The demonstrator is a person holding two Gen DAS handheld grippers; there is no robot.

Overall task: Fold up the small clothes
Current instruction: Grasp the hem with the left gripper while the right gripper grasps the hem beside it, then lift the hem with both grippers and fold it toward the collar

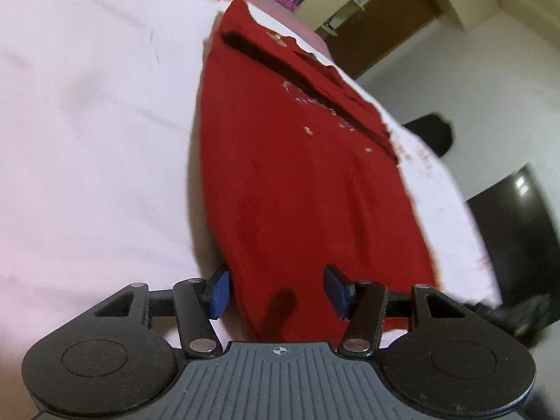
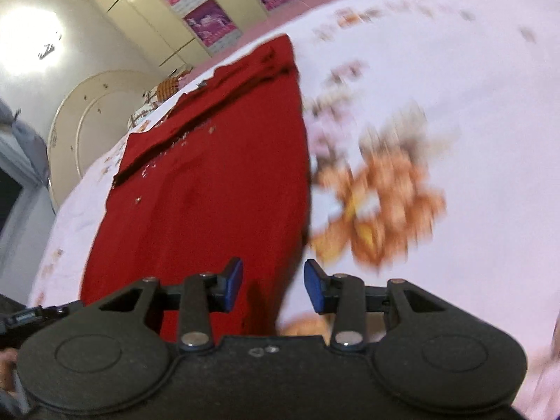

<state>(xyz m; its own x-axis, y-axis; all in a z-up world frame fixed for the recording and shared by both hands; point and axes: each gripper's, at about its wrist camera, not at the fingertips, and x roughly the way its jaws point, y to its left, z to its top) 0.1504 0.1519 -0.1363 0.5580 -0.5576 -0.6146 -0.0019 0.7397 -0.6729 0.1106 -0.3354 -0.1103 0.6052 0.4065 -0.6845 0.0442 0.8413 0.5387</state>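
Already the red garment was laid on the bed sheet, its far part turned over; further folds were judged outstanding, both left tool and right tool released above its near hem

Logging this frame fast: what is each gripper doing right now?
Left gripper: open, holding nothing, at the near end of the red shirt.
Right gripper: open, holding nothing, over the shirt's near right edge on the bedsheet.
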